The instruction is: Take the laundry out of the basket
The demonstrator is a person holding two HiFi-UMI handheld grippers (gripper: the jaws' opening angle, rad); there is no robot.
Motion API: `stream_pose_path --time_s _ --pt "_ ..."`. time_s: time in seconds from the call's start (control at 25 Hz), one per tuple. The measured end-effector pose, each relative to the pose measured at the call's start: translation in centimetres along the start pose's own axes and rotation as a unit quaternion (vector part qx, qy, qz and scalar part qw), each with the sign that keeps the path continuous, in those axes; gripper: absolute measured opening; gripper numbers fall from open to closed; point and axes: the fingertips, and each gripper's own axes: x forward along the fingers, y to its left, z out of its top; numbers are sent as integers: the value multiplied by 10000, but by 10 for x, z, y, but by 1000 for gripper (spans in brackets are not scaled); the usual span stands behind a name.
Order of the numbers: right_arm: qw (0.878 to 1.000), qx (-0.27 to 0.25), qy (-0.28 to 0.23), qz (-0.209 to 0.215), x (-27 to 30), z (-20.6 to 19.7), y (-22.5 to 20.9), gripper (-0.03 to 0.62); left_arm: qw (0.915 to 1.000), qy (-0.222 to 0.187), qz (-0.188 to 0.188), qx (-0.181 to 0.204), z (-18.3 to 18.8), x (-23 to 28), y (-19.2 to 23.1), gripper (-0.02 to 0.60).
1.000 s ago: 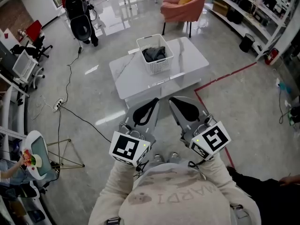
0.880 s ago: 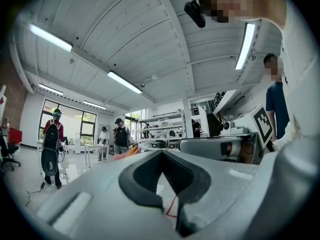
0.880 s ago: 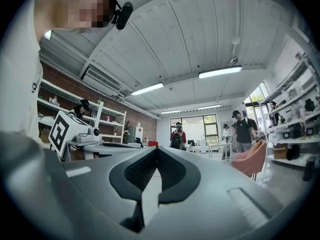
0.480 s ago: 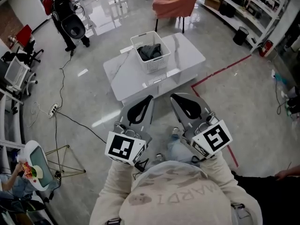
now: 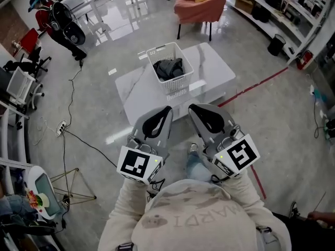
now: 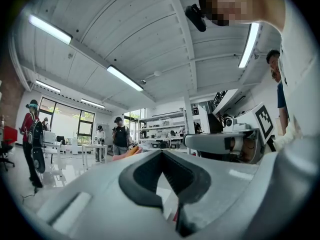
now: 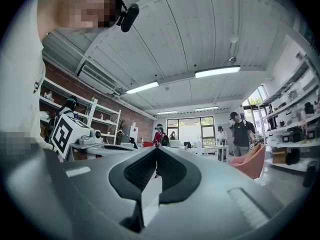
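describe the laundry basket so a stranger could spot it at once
Find the low white table in the middle of the glossy grey floor, near the pink armchair. On it stands the basket: white, boxy, with perforated plastic walls and dark grey laundry bunched inside. Nothing else on the table is a container.

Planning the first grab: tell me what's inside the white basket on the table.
The basket holds dark grey laundry, bunched together. Whether it is one piece or several, and anything beneath it, is covered.

Dark laundry (image 5: 170,68) bunched in white basket (image 5: 175,83)
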Motion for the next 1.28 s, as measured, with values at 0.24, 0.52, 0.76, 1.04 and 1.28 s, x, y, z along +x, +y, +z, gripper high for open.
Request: stream_pose_path --time_s 0.24,0.52,0.76,1.04,1.28 --pt "9998 29 23 197 39 -4 -76 44 9999 92 58 -39 0 80 33 7" --pt "9991 57 -16 415 74 -5 -161 48 9999 131 90 38 6 169 60 7" --pt "9983 175 61 555 104 -22 -198 49 9997 173 183 34 -3 207 87 7" --pt "9976 234 268 596 154 -49 -217 51 9995 230 225 -32 -28 238 137 7" --pt "9976 200 466 469 216 -58 -240 54 9994 262 18 -214 -39 264 195 7"
